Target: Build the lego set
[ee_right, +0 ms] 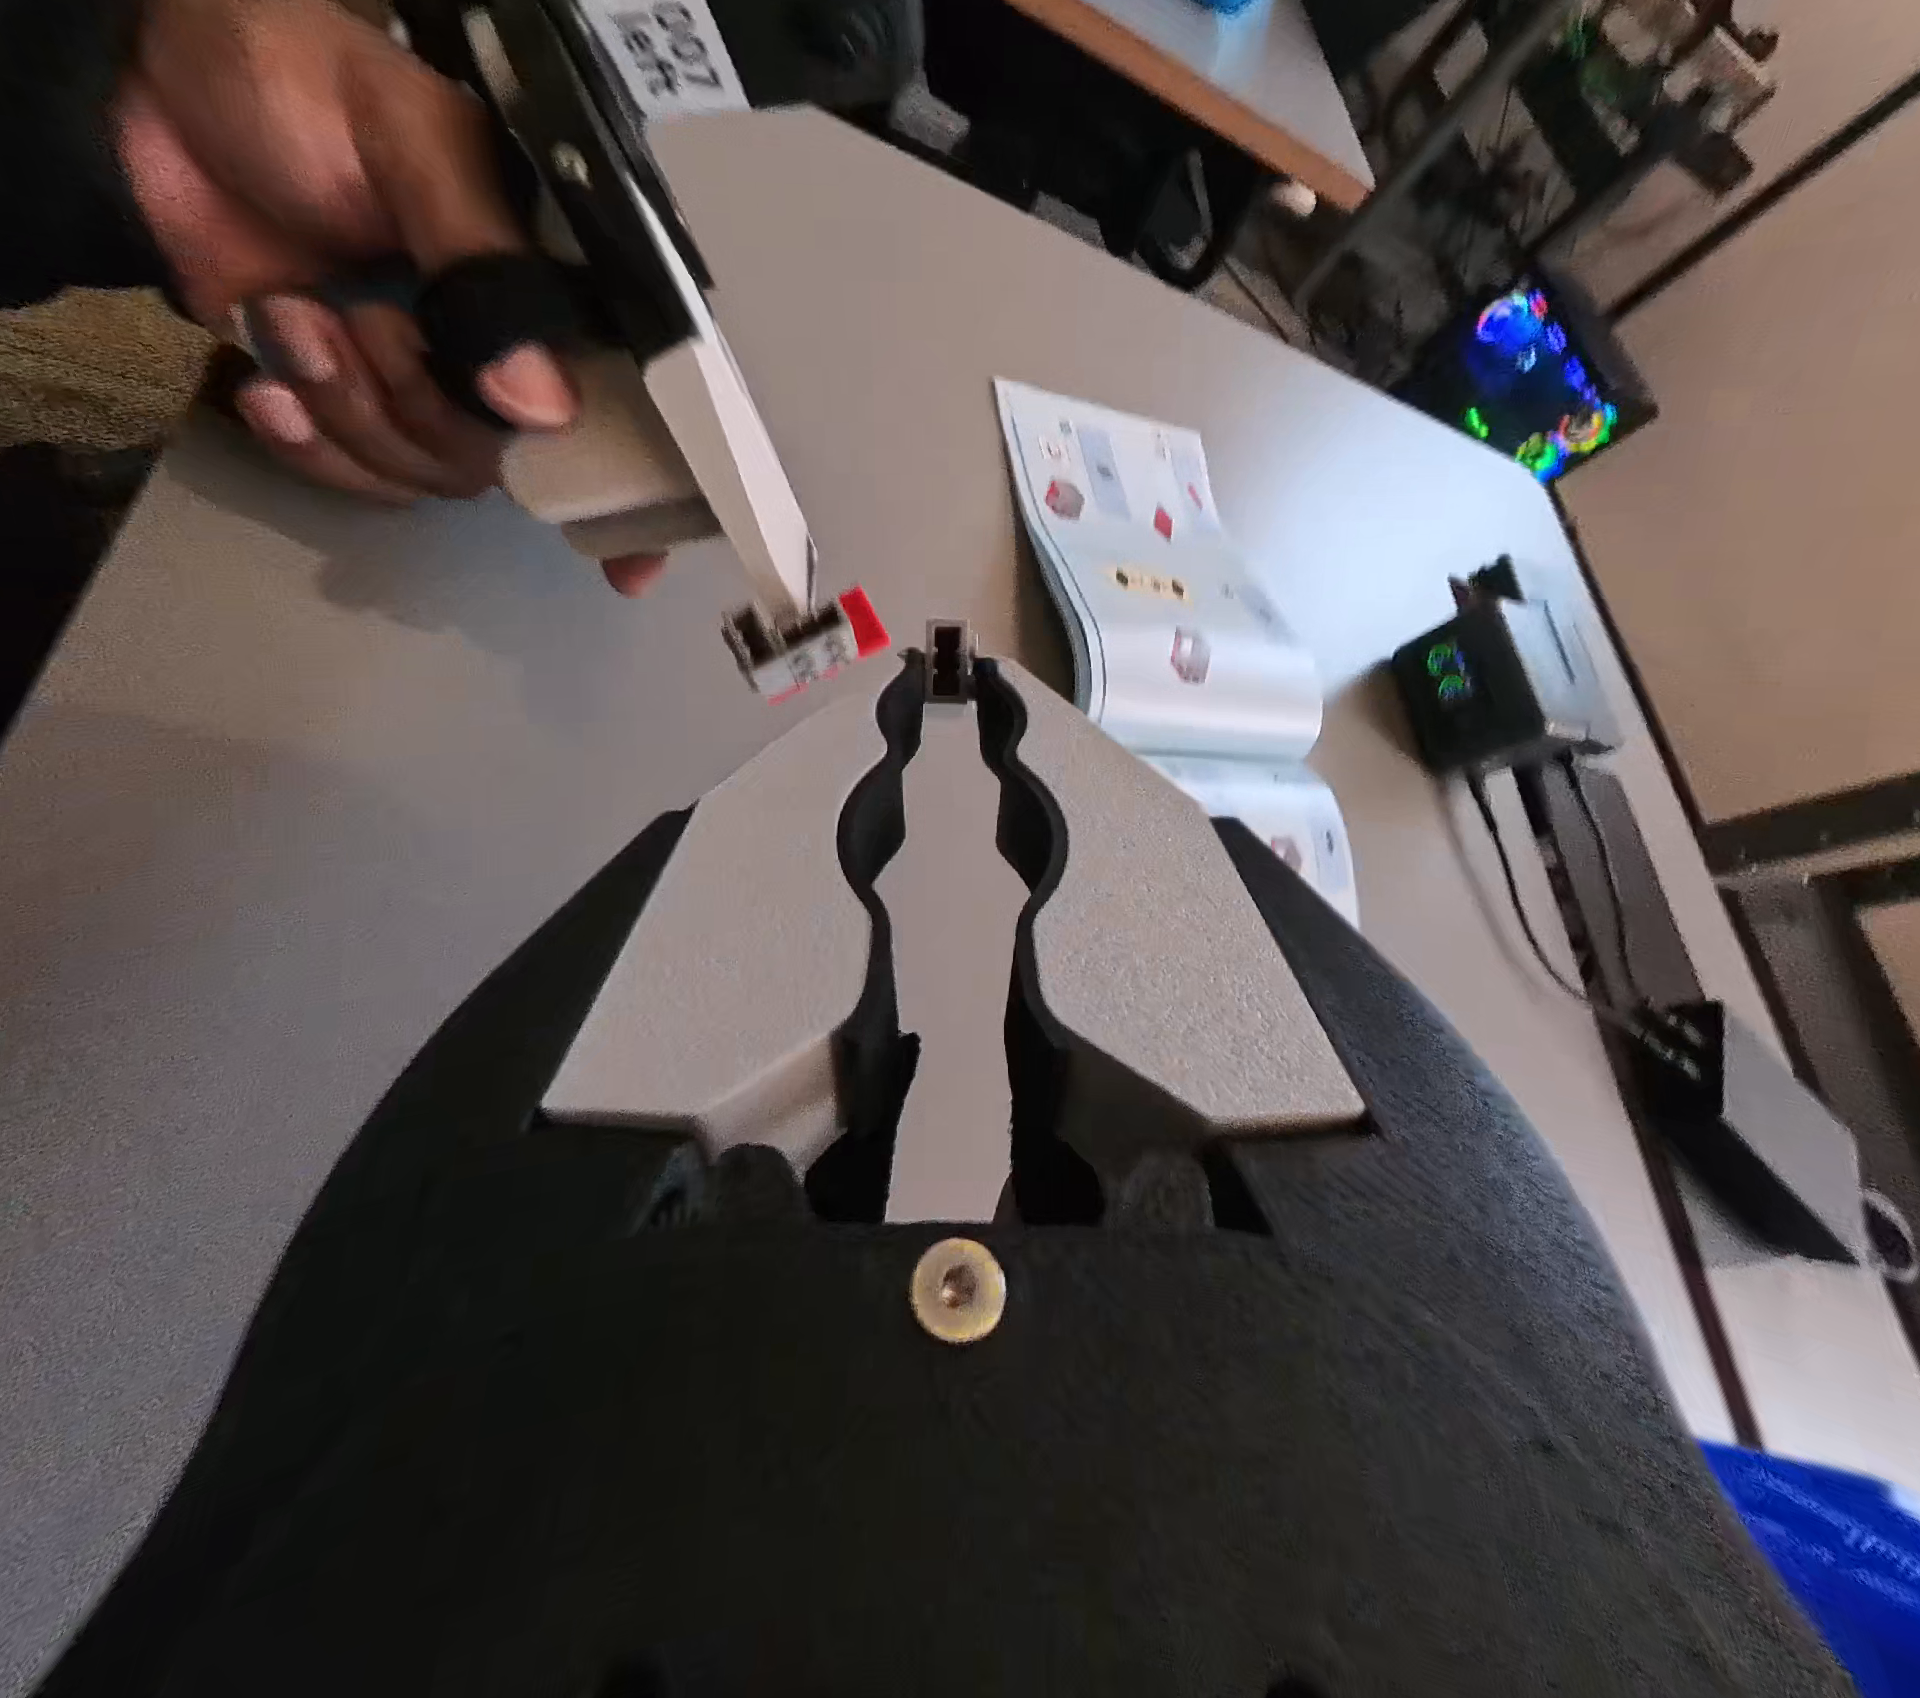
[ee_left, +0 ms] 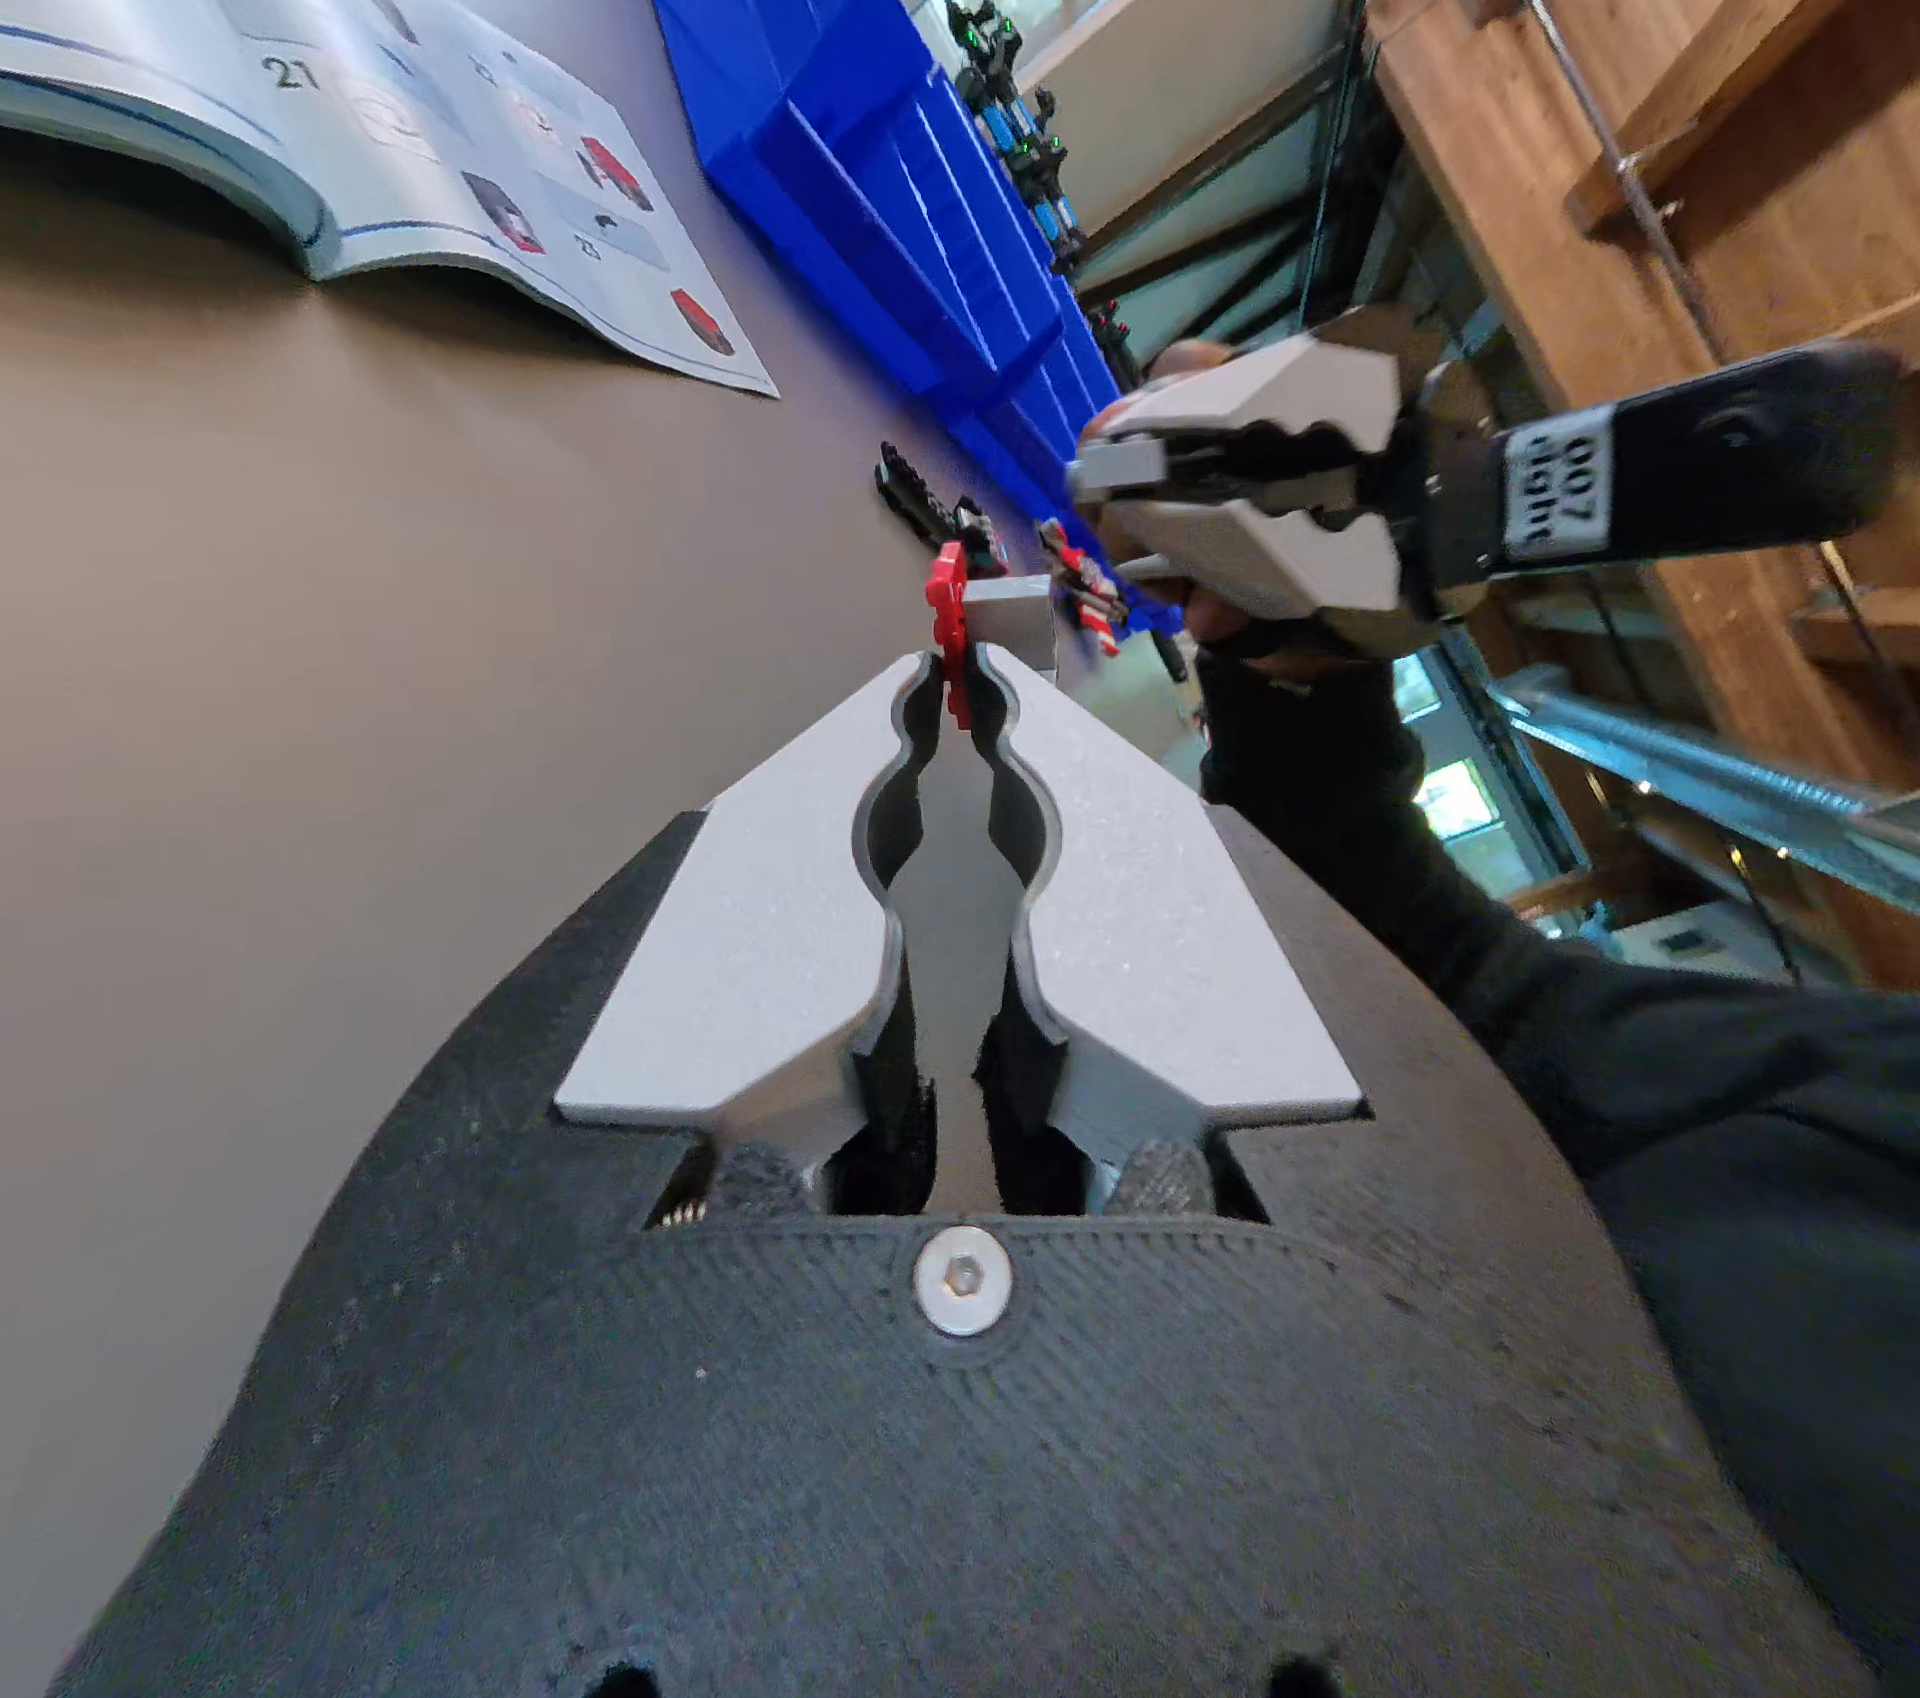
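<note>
Grey bench point(ee_left: 312, 609) with open paper instruction booklet point(ee_left: 343, 90) | left hand-held gripper point(ee_left: 958, 674) clamps small red-and-grey lego assembly point(ee_left: 951, 609) above bench | right hand-held gripper point(ee_right: 945, 680) pinches small grey lego brick point(ee_right: 948, 656), just beside assembly

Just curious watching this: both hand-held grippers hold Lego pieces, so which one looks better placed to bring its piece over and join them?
Probably the right hand-held gripper: its small grey brick already points toward the red-and-grey assembly pinched in the left hand-held gripper.
</note>
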Tool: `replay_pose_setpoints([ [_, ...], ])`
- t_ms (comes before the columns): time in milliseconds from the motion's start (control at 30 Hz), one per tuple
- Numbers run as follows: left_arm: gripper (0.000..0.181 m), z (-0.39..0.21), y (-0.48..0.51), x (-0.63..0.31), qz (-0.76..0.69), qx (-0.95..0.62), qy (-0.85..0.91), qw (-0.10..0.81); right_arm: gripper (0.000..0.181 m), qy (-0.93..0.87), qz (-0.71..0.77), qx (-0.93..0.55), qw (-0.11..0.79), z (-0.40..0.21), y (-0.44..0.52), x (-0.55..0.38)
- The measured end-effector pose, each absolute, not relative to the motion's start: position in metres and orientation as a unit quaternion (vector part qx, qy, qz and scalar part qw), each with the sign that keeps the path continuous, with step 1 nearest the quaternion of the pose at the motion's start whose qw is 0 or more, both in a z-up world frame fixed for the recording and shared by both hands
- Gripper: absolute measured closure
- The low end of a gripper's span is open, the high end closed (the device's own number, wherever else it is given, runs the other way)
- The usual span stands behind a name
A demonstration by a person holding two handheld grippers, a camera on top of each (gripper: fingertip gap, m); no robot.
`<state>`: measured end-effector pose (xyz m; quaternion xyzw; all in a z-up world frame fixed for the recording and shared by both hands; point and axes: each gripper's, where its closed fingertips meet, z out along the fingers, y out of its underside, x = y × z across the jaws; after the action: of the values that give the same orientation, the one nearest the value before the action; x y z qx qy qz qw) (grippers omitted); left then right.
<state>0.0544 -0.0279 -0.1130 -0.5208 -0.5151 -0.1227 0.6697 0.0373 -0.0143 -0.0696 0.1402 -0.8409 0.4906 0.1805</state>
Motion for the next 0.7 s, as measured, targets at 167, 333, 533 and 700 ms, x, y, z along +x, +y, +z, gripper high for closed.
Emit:
replay_pose_setpoints([
  [167, 0.177, -0.113, -0.014, 0.063, -0.107, -0.566, -0.485, 0.657, 0.171, -0.846, 0.477, 0.181, 0.157, -0.07, -0.019, 0.053],
  [333, 0.177, -0.115, -0.009, 0.067, -0.097, -0.59, -0.473, 0.647, 0.171, -0.855, 0.46, 0.2, 0.131, -0.083, -0.018, 0.062],
  [533, 0.177, -0.116, -0.009, 0.067, -0.086, -0.602, -0.467, 0.642, 0.171, -0.862, 0.451, 0.2, 0.119, -0.087, -0.017, 0.065],
  [700, 0.176, -0.117, -0.007, 0.069, -0.08, -0.612, -0.461, 0.638, 0.171, -0.867, 0.441, 0.203, 0.114, -0.091, -0.017, 0.065],
])
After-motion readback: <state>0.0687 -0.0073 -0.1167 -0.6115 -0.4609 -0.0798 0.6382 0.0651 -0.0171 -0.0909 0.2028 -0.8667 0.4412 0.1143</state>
